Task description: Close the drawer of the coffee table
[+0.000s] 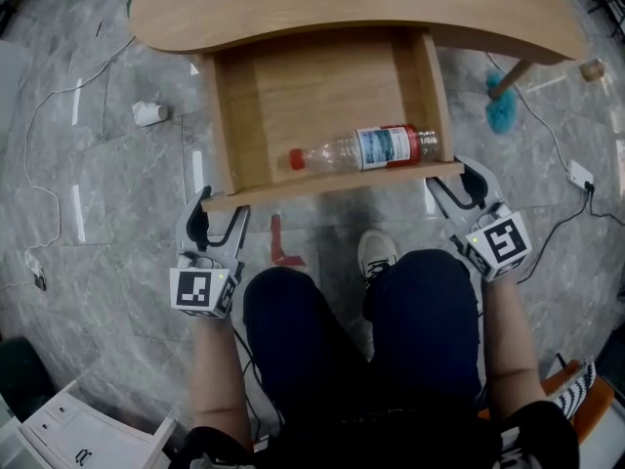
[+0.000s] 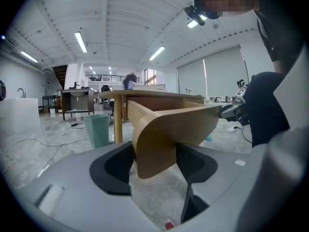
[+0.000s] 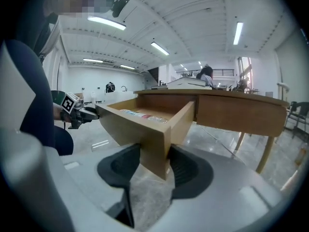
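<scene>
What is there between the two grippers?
In the head view, the drawer front runs from the left gripper to the right gripper, a corner between each one's jaws. Behind it lies a plastic bottle.

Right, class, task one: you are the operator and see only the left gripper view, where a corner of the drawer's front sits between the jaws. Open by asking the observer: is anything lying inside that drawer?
Observer: Yes. In the head view a plastic bottle with a red cap lies on its side in the drawer, against the inside of the front.
Operator: Is the other gripper on the front too?
Observer: Yes. The right hand-held gripper has the drawer's other front corner between its jaws, and both pads look pressed against it.
Operator: Anything loose outside the drawer?
Observer: A white cup lies on its side, left of the drawer in the head view.
</scene>
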A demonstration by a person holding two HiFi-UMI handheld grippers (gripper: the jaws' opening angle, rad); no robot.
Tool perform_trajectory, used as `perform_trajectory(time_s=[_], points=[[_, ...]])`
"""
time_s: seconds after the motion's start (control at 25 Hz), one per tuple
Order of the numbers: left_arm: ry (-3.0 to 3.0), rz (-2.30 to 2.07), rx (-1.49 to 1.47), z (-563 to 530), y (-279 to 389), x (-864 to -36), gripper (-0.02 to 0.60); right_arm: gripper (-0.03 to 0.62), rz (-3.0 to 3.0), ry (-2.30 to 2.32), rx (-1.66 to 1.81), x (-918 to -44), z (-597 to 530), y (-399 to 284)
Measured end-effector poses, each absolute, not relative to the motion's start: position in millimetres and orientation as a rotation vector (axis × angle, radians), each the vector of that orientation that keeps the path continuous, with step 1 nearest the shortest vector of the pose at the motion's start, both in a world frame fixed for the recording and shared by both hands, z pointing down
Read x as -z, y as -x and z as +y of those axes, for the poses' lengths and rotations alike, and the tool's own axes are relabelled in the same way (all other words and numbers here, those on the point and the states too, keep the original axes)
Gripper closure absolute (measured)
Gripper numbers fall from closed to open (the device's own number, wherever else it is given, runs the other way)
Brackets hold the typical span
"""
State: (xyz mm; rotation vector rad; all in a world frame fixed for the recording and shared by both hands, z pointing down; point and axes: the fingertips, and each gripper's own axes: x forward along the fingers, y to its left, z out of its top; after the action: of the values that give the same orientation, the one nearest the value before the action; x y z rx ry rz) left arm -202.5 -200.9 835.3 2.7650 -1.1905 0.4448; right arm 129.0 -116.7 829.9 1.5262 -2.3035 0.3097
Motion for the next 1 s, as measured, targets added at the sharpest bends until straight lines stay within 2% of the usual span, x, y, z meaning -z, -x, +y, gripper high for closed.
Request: perform_trajectory(time_s=[1.0], points=[[-2.752,-1.211,-0.424,-300.1,171.9,-798.0,0.29,0.398,-2.285,-1.659,-0.353,-793.2,-222.4,-164.2]])
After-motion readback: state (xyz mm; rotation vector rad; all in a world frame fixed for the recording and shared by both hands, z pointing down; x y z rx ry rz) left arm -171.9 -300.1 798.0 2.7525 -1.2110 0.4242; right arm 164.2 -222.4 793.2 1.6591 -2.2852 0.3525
